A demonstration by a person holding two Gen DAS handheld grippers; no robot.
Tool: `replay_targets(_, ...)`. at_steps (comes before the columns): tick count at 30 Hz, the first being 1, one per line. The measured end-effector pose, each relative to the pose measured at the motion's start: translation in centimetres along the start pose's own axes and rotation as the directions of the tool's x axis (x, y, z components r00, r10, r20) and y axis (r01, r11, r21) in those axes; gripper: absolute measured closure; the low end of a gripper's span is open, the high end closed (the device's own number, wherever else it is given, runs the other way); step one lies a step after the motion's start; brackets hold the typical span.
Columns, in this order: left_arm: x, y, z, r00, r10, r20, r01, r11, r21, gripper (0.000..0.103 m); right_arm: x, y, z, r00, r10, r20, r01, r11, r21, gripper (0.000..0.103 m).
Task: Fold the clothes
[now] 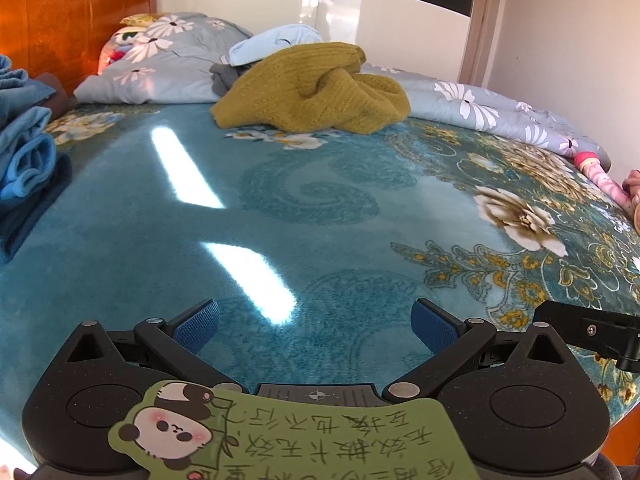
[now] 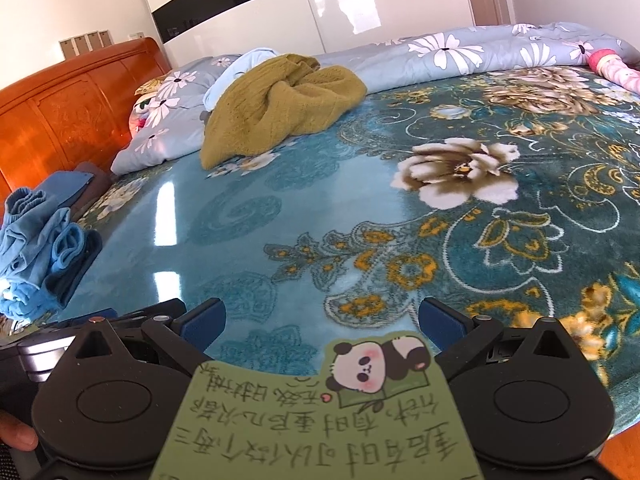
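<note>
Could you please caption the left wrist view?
Open left gripper hovers over teal blanket, facing crumpled mustard sweater.

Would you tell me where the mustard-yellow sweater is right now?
The yellow sweater lies crumpled at the bed's far side, against the floral quilt, partly over a light-blue garment.

I'm getting bright daylight in both views, with white streaks glaring off the blanket (image 1: 320,208) and sheen washing over the wardrobe (image 2: 360,4). Fisheye is bending the edges hard, and the note (image 2: 320,420) is sitting slightly blurred.
</note>
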State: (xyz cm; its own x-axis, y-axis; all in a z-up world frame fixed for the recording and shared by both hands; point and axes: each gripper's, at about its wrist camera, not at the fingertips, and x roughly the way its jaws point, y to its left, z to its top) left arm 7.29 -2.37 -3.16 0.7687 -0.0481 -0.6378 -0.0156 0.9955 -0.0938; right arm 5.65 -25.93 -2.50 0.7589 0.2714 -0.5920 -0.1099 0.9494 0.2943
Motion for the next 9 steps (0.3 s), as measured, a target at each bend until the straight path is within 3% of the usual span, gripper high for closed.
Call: replay_targets(9, 0.25, 1.01, 0.07, 1.0, 0.014, 0.013, -0.014, 1.0, -0.021, 0.0, 0.86, 0.85, -0.02, 0.999, 0.009, -0.031, -0.009, 1.0, -0.013, 0.001)
